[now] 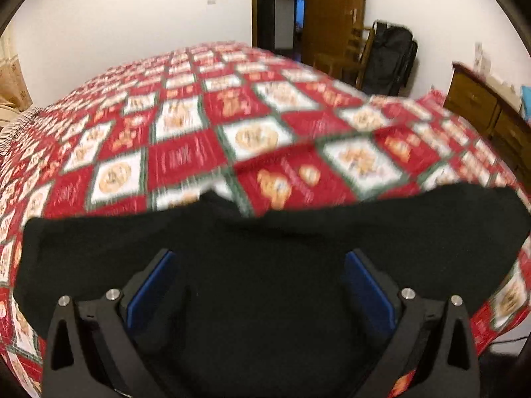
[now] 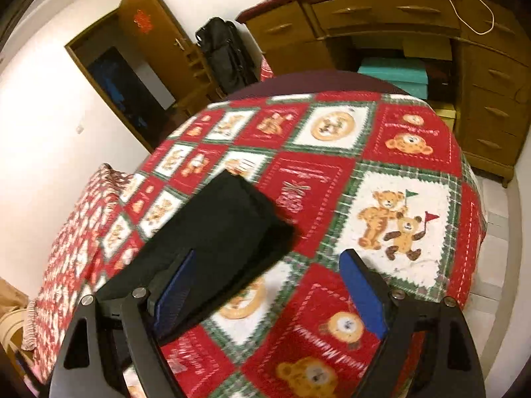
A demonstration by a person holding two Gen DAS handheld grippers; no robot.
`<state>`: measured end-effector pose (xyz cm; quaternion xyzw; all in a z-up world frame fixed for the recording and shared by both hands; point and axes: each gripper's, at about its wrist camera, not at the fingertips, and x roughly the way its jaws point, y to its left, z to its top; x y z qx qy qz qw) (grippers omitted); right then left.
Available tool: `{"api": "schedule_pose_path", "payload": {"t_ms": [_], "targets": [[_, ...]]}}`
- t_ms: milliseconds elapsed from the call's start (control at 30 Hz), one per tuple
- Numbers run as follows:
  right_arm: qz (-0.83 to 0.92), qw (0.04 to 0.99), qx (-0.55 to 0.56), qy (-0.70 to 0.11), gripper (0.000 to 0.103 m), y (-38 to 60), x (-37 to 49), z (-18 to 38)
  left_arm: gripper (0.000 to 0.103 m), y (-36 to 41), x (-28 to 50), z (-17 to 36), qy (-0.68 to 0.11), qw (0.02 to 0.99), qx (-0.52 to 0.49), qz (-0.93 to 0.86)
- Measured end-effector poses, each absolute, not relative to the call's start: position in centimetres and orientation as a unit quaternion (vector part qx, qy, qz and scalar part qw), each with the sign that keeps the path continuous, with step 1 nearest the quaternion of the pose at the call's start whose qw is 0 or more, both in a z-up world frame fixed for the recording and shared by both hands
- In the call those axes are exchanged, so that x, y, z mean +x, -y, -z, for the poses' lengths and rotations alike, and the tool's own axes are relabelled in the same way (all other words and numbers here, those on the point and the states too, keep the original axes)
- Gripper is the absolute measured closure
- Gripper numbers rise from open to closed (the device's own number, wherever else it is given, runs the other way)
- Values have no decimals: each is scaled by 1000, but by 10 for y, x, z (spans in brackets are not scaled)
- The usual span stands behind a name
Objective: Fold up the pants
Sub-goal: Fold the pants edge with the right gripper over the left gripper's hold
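Note:
The black pants lie folded on the red teddy-bear quilt of the bed. In the left wrist view they fill the near half of the frame as a wide dark slab. My left gripper is open above the pants, holding nothing. In the right wrist view the pants lie as a narrow folded strip running away to the upper left. My right gripper is open over the quilt, its left finger over the pants' near right edge, and holds nothing.
A wooden dresser with drawers stands past the foot of the bed. A black bag leans by the open wooden door. A white cord hangs over the dresser. White tiled floor lies right of the bed.

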<state>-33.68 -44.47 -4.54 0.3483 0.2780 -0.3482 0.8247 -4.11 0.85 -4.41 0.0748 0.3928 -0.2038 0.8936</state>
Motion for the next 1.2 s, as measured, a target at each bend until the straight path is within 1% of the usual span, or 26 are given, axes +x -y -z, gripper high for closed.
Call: {"api": "schedule_pose_path", "payload": {"t_ms": [67, 133, 267, 367, 433, 500, 533, 600, 633, 933, 1200], "targets": [[342, 832, 325, -293, 16, 440, -326, 50, 0, -7, -40, 35, -385, 897, 64, 209], [349, 833, 305, -304, 19, 437, -314, 52, 0, 0, -37, 28, -384, 897, 54, 213], [374, 820, 298, -313, 22, 443, -293, 55, 0, 23, -37, 26, -391, 888, 45, 239], [379, 820, 293, -314, 22, 442, -282, 56, 0, 55, -46, 23, -389, 879, 60, 269], [378, 821, 281, -322, 26, 439, -275, 56, 0, 78, -53, 20, -382, 876, 81, 285], [382, 820, 278, -324, 39, 438, -272, 55, 0, 106, -60, 19, -372, 874, 112, 293], [382, 819, 282, -321, 41, 440, -273, 55, 0, 114, -62, 19, -370, 873, 119, 295], [378, 818, 300, -312, 56, 444, -277, 55, 0, 140, -67, 19, -373, 866, 139, 303], [373, 819, 310, -307, 57, 446, -280, 55, 0, 149, -69, 20, -378, 861, 145, 307], [357, 827, 325, -289, 57, 448, -283, 56, 0, 208, -80, 36, -407, 837, 165, 325], [361, 829, 275, -326, 57, 443, -261, 55, 0, 218, -80, 46, -418, 835, 162, 319]]}}
